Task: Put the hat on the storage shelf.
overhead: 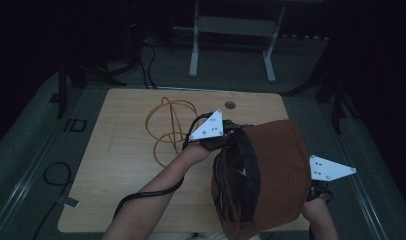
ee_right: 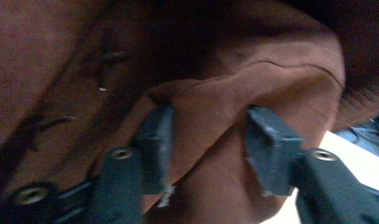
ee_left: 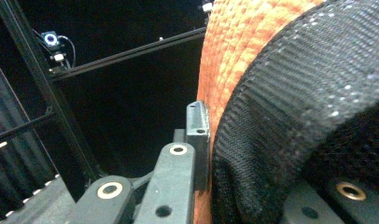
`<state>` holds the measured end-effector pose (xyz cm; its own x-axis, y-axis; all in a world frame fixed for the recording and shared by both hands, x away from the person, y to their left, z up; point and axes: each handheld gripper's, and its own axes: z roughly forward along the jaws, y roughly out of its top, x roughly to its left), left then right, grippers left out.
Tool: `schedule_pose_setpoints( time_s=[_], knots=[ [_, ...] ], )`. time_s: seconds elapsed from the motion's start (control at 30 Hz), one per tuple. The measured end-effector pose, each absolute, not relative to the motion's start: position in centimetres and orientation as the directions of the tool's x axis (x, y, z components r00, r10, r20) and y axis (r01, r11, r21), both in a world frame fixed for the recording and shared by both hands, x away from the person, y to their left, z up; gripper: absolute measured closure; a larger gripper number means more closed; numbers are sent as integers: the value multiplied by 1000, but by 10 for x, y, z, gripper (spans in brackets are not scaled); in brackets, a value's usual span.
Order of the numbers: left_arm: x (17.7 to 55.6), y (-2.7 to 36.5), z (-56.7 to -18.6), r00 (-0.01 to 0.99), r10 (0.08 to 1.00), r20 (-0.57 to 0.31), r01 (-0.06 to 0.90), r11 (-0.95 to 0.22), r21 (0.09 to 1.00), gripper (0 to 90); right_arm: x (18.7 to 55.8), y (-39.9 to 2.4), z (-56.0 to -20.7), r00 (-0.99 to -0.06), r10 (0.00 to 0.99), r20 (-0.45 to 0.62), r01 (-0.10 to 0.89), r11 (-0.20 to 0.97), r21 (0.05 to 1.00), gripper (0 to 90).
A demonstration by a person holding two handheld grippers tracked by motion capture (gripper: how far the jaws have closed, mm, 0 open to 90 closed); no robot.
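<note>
A brown bucket hat (overhead: 278, 165) with a black mesh lining (overhead: 236, 180) hangs in the air over the right half of the wooden table (overhead: 116, 170), its opening turned to the left. My left gripper (overhead: 230, 139) is shut on the hat's rim; in the left gripper view the orange-brown cloth (ee_left: 234, 51) and black mesh (ee_left: 309, 107) are pinched between its jaws (ee_left: 253, 186). My right gripper (overhead: 315, 189) is at the hat's right side, under its edge. In the right gripper view its jaws (ee_right: 208, 149) stand apart with a fold of brown cloth (ee_right: 211, 116) bulging between them.
A loose loop of orange cable (overhead: 168, 127) lies on the table's far middle, left of the hat. A round hole (overhead: 230, 105) marks the table's far edge. A metal stand (overhead: 231, 30) sits on the floor beyond, and a black cable (overhead: 56, 172) lies left of the table.
</note>
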<state>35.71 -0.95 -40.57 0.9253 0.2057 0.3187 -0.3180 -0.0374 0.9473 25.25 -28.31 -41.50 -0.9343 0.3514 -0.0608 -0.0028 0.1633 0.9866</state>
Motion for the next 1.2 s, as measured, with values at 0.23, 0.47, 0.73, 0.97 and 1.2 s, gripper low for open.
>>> schedule_pose_setpoints(
  time_s=[0.23, 0.47, 0.73, 0.97, 1.2],
  knots=[
    [357, -6, -406, 922, 213, 323, -323, -36, 946, 864, 251, -276, -412, -949, 306, -69, -20, 161, 987, 892],
    [361, 1, -409, 917, 253, 308, -311, -29, 950, 838, 249, -281, -410, -928, 368, -66, -7, 159, 987, 900],
    [364, 1, -414, 914, 304, 267, -258, -71, 963, 735, 249, -298, -397, -899, 436, -36, 13, 108, 994, 900],
    [369, 1, -418, 913, 346, 216, -190, -109, 976, 587, 248, -308, -384, -870, 492, -37, 10, 93, 996, 900],
    [371, 7, -424, 856, 481, 186, -126, -156, 980, 367, 249, -322, -372, -803, 594, -43, 18, 95, 995, 900]
  ],
)
